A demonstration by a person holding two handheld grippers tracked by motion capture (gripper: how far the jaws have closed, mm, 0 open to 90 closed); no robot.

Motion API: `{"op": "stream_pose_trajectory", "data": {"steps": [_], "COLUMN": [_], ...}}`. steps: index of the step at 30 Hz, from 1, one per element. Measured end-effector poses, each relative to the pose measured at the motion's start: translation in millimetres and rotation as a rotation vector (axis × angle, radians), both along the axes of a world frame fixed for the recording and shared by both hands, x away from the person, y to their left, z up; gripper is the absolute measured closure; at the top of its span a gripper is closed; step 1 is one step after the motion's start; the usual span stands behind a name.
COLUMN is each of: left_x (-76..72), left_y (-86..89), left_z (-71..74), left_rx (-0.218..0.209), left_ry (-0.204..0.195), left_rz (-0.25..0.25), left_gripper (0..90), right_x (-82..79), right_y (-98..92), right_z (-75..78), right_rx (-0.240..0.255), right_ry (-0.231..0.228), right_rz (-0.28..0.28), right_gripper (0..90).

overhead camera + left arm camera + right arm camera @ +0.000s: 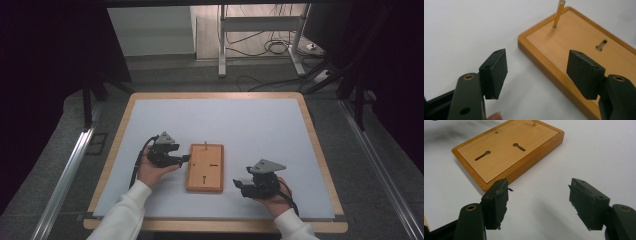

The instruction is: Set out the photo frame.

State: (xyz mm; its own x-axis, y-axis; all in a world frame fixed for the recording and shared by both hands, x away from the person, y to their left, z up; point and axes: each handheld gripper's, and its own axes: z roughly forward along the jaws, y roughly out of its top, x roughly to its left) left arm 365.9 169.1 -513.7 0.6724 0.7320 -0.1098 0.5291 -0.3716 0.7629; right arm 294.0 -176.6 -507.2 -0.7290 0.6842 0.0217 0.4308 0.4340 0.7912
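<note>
A flat wooden board (205, 167) lies on the white table, with two keyhole slots (519, 147) in its face and a thin wooden peg (559, 13) standing upright near its far end. My left gripper (186, 158) is open just left of the board, its jaws astride the board's long left edge (541, 68). My right gripper (237, 186) is open to the right of the board's near corner (485, 186), with bare table between its jaws. Neither gripper holds anything.
The white mat (260, 130) covers a wood-rimmed table (320, 145). Beyond the far edge are a metal stand (222, 45) and loose cables (275, 47) on the floor. Rails (65, 175) run along both sides of the table.
</note>
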Motion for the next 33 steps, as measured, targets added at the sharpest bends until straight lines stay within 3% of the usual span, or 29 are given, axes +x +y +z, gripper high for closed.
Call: {"op": "stream_pose_trajectory", "data": {"steps": [5, 11, 14, 20, 27, 33], "left_x": [14.6, 29.6, 35.7, 43.4, 46.9, 49.1], "left_y": [-12.2, -25.9, -33.6, -48.3, -59.6, -64.0], "left_z": [0.5, 1.4, 3.2, 5.9, -0.8, -4.3], "left_rx": [-0.015, 0.01, 0.038, 0.042, 0.061, 0.042], "left_ry": [-0.013, -0.028, -0.054, -0.062, -0.044, -0.032], "left_rz": [-0.051, -0.093, -0.102, -0.158, -0.188, -0.197], "left_gripper": [32.8, 33.4, 35.4, 40.2, 52.6, 63.6], "right_x": [-1.7, -2.5, -2.2, -2.3, -2.1, -2.1], "right_y": [0.4, 0.3, 0.4, 1.1, 0.1, 1.0], "right_z": [-0.5, 0.3, -0.7, -2.0, -1.9, -2.7], "right_rx": [-0.008, -0.01, -0.014, -0.028, -0.032, -0.037], "right_ry": [-0.005, -0.009, -0.006, -0.006, -0.008, -0.008], "right_rz": [0.006, 0.009, 0.008, 0.006, 0.002, 0.002], "right_gripper": [31.5, 30.9, 30.7, 29.9, 29.7, 29.6]}}
